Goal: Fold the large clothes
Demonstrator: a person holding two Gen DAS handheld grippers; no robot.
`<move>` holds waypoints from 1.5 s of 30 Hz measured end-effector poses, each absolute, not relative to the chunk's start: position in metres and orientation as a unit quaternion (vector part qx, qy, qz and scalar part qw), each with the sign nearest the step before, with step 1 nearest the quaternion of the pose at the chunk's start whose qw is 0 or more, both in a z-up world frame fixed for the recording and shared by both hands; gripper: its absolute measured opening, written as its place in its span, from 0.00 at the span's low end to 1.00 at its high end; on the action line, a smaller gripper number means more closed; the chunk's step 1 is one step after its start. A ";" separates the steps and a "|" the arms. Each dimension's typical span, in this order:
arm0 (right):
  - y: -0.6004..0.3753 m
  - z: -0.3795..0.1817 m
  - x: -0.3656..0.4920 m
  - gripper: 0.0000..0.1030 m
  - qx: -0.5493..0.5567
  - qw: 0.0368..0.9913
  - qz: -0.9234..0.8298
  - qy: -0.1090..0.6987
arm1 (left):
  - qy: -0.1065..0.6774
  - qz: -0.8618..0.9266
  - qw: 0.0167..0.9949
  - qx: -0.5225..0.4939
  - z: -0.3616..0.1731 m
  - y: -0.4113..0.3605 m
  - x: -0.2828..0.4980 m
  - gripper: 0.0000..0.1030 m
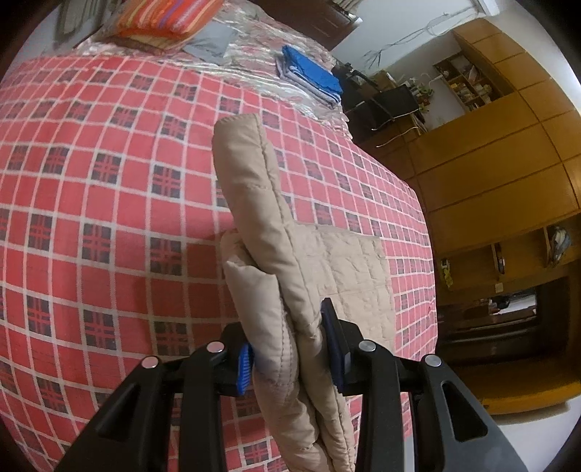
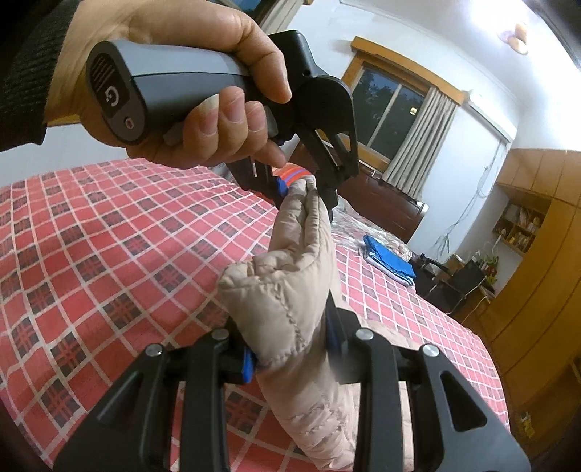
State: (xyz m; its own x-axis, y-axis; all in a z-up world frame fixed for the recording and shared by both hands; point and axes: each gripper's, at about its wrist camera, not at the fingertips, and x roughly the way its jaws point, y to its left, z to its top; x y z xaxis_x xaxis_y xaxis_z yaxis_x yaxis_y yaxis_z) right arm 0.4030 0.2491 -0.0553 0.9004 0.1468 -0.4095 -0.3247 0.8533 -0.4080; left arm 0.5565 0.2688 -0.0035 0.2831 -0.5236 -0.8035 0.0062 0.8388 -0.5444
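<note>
A beige quilted jacket (image 1: 261,225) is held up above the red checked bedspread (image 1: 109,188). My left gripper (image 1: 290,348) is shut on a thick folded edge of it, blue pads pressing both sides. Part of the jacket still lies flat on the bed (image 1: 348,268) at the right. In the right wrist view my right gripper (image 2: 290,348) is shut on another bunched part of the jacket (image 2: 290,290). The same view shows the left gripper (image 2: 305,188), held by a hand (image 2: 189,72), clamped on the jacket's upper end.
A folded blue and white stack of clothes (image 1: 312,76) lies at the far side of the bed. A striped orange pillow (image 1: 167,18) sits at the head. Wooden wardrobes (image 1: 501,156), a black chair (image 1: 385,105) and a curtained window (image 2: 395,112) stand beyond the bed's right edge.
</note>
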 end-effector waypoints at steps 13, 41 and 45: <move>0.210 -0.036 0.398 0.28 -0.201 0.959 0.107 0.171 | 0.566 -0.177 0.782 -0.189 0.029 0.218 0.556 0.33; 0.112 -0.026 0.392 0.28 -0.118 0.975 0.084 0.168 | 0.570 -0.174 0.796 -0.104 0.054 0.094 0.553 0.33; 0.096 -0.030 0.394 0.28 -0.104 0.976 0.082 0.173 | 0.574 -0.174 0.795 -0.090 0.050 0.071 0.556 0.33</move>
State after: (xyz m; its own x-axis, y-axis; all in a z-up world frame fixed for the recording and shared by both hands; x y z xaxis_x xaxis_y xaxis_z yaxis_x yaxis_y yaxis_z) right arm 0.3943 0.0963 -0.0301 0.9271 0.1234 -0.3540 -0.1950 0.9652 -0.1742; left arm 0.5563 0.0710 0.0501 0.2801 -0.3794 -0.8818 0.1731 0.9235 -0.3424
